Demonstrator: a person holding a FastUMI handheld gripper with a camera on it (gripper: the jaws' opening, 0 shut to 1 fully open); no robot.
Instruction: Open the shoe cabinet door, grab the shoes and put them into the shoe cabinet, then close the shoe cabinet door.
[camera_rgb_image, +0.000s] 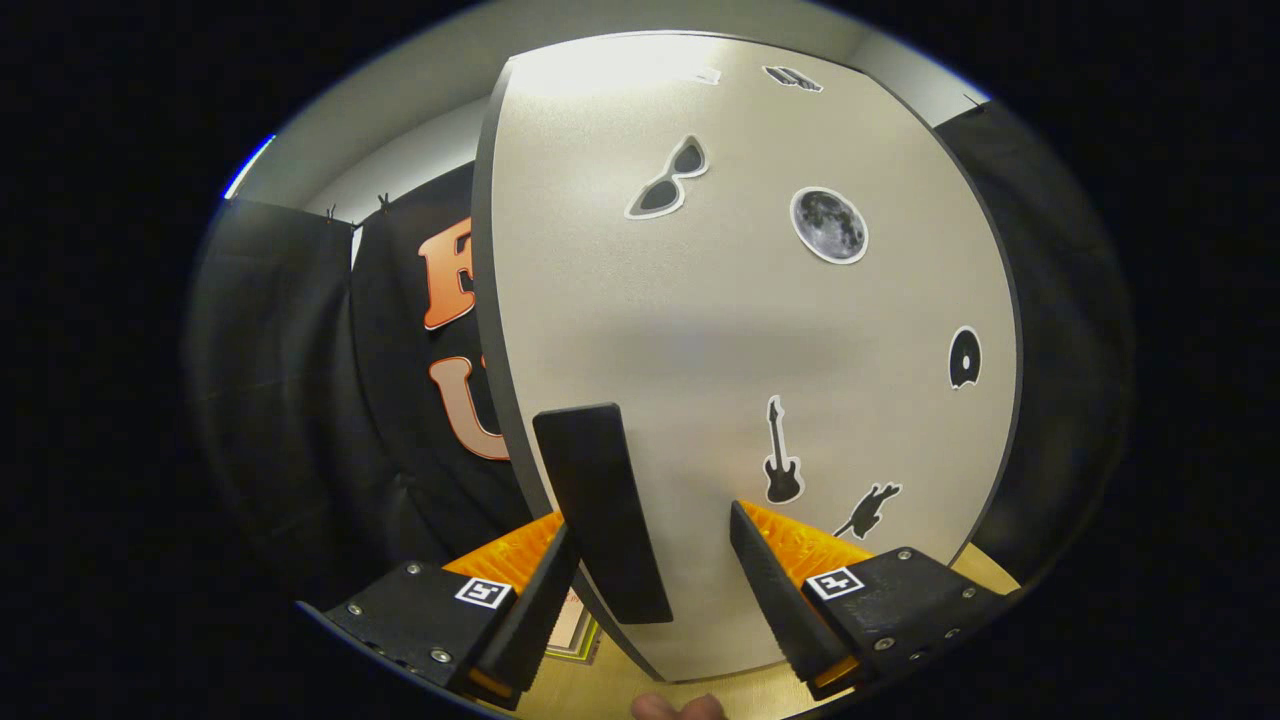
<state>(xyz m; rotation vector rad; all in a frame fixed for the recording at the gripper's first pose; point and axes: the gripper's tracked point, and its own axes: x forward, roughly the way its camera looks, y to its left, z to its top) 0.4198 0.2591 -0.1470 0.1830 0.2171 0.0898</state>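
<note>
Gripper view: at the far left hangs the black cloth wall (290, 400) of the booth, clipped at its top edge. Beside it, moving right, stands the left edge of the shoe cabinet door (720, 330), a pale panel with a dark border. The door is close in front of the camera, and its flat face carries several stickers. From left to right these are a pair of sunglasses (670, 180), a guitar (781, 455), a moon (829, 225), a small running animal (868, 509) and a disc (964, 357). Whether the door is shut or ajar cannot be told, and the inside of the cabinet is hidden behind it.

A dark handle (600, 510), a long upright bar, is fixed near the left edge of the door, low on the panel. The gripper (650, 580) is spread. Its left finger (530, 600) lies just left of the handle's lower end, at or very near it, while the right finger (785, 600) stands apart from the handle, in front of the door's face. The handle sits between the two fingers, nearer the left one, and the fingers do not both press on it.

Below the fingers lies a light wooden floor (620, 690), with the corner of a flat framed item (578, 628) showing just under the left finger. A fingertip of the person's hand (678, 707) shows at the bottom, between the fingers.
</note>
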